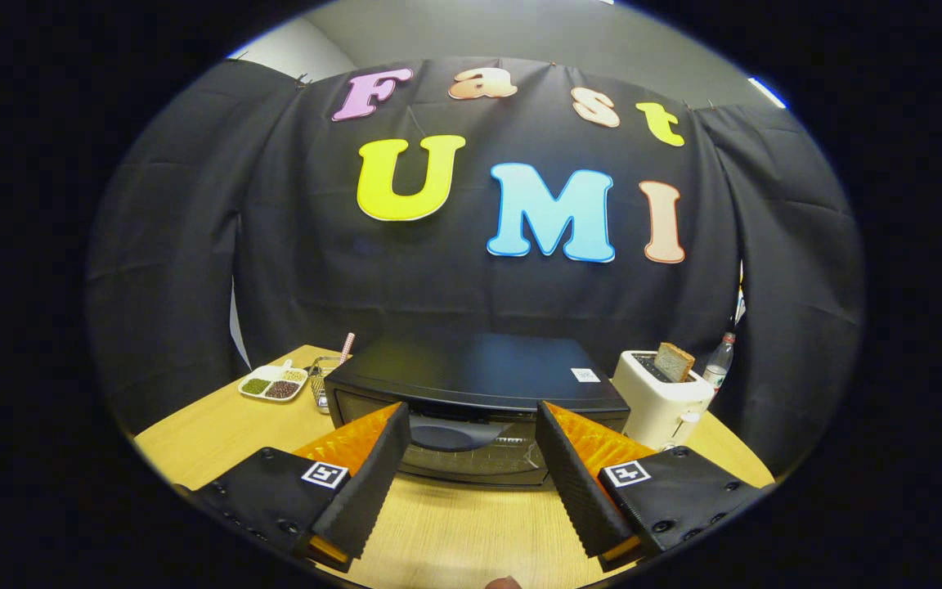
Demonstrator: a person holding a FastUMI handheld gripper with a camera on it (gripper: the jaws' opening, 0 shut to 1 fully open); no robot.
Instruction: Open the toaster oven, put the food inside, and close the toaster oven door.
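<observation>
We see the tool [468,425] with its fingers spread wide, nothing between them, hanging over the near part of the wooden worktop [455,523]. The black toaster oven [475,384] sits just ahead of the fingers, toward the worktop's far edge, door closed; its handle [446,432] shows in the gap between the two fingers. We can't tell whether the fingertips touch the door, they look just short of it. A small white label [585,375] sits on the oven's top.

Right of the oven, close beside it near the far right edge, a white pop-up toaster [661,397] stands with a slice of toast [674,361] sticking up from a slot. A clear bottle [718,360] stands behind that toaster at the far right edge.

Left of the oven, at the far left corner, a white divided dish [274,382] holds green, brown and pale stuff. A clear container [320,378] with a striped straw-like stick [347,347] is between dish and oven.
</observation>
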